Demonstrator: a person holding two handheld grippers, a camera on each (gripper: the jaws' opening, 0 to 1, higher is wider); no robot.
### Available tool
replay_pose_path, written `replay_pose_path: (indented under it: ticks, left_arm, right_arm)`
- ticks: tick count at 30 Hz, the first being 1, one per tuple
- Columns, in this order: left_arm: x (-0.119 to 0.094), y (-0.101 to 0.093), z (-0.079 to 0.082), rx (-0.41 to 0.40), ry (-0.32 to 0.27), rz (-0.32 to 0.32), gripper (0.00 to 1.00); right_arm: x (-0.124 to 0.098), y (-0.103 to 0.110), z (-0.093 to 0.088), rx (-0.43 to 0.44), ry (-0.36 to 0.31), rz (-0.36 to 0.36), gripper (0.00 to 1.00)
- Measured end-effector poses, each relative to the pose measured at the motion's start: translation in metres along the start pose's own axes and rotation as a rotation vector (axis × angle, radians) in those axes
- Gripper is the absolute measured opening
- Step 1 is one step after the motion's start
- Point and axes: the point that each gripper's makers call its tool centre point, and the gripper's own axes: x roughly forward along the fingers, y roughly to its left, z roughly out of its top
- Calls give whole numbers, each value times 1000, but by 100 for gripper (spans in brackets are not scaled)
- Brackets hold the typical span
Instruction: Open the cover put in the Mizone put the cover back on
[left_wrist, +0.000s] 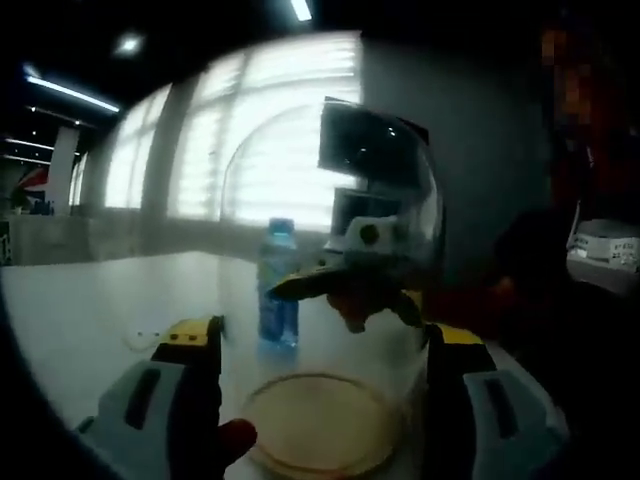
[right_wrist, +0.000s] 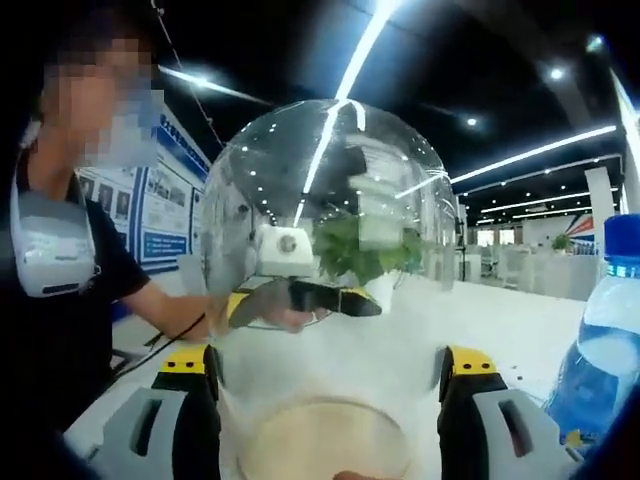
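White table (left_wrist: 90, 300), bright blinds (left_wrist: 270, 150)

My right gripper (right_wrist: 328, 400): jaws spread either side of the clear dome cover (right_wrist: 330, 230), which stands over a round base (right_wrist: 325, 440) on the white table (right_wrist: 520, 320). Left gripper (right_wrist: 300, 295) beyond the dome. Mizone bottle (right_wrist: 605, 340) near the table's right edge.

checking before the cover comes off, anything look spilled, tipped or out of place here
Nothing stands out. The clear dome cover sits over its round base between both grippers' jaws, and the blue Mizone bottle stands upright, capped, on the white table. No spill shows. Whether the jaws actually press the dome is unclear.
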Motion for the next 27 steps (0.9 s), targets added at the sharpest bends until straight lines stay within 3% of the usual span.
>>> replay_pose_path:
  ticks: [27]
  left_arm:
    - [2,-5,5,52,5,5,69]
  right_arm:
    - [-4,4,2,2,14,2,84]
